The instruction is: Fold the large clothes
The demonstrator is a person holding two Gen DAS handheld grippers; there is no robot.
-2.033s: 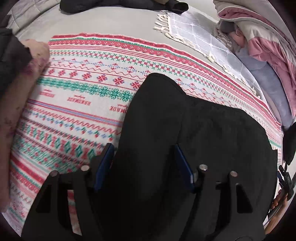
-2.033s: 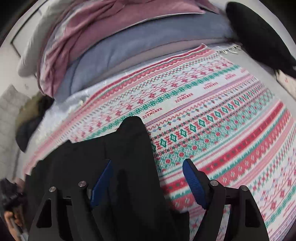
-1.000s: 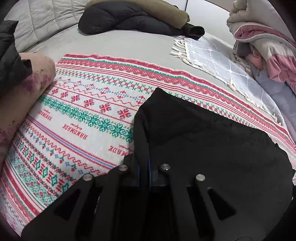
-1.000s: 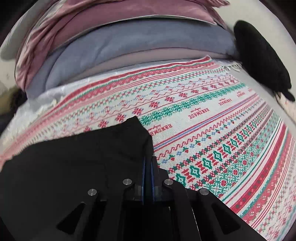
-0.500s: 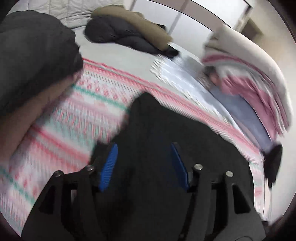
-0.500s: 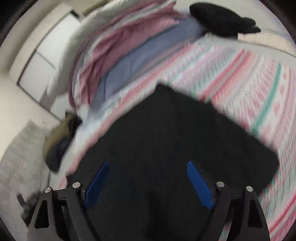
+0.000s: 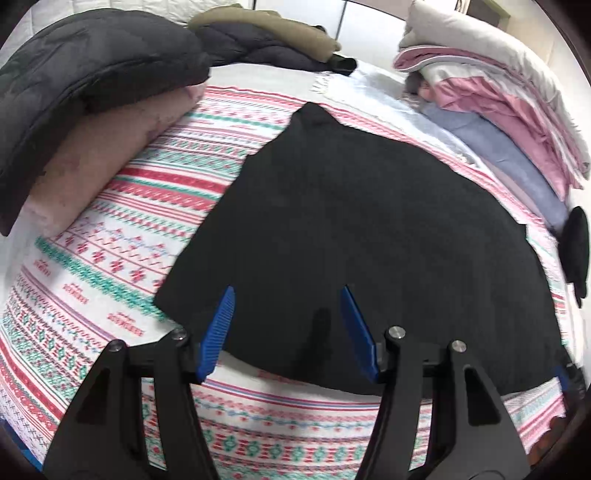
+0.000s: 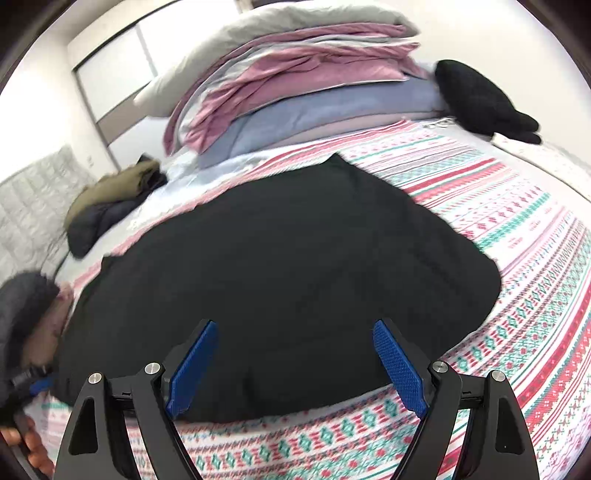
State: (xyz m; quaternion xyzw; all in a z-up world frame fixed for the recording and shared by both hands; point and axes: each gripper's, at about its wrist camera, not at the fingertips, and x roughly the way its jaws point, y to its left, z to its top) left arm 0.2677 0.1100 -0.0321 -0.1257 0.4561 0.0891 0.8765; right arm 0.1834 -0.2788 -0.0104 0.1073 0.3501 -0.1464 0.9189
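On patterned blanket [image 7: 122, 206], black garment [image 7: 354, 221] (folded), both grippers [image 7: 288, 321] [image 8: 295, 362] spread, empty.

Black garment [image 7: 369, 206], plain, no print. Under it a blanket [image 7: 110, 258]: white ground with red, pink and teal-green knit-style bands of snowflakes, diamonds, zigzags. Gripper pads [image 7: 218, 325] blue, ribbed; gripper frames black. Bedding stack [image 8: 295, 74]: grey, pink-mauve, slate blue. Far jackets [image 7: 273, 33] olive and dark navy. Small black item [image 8: 480, 99] on the blanket edge.
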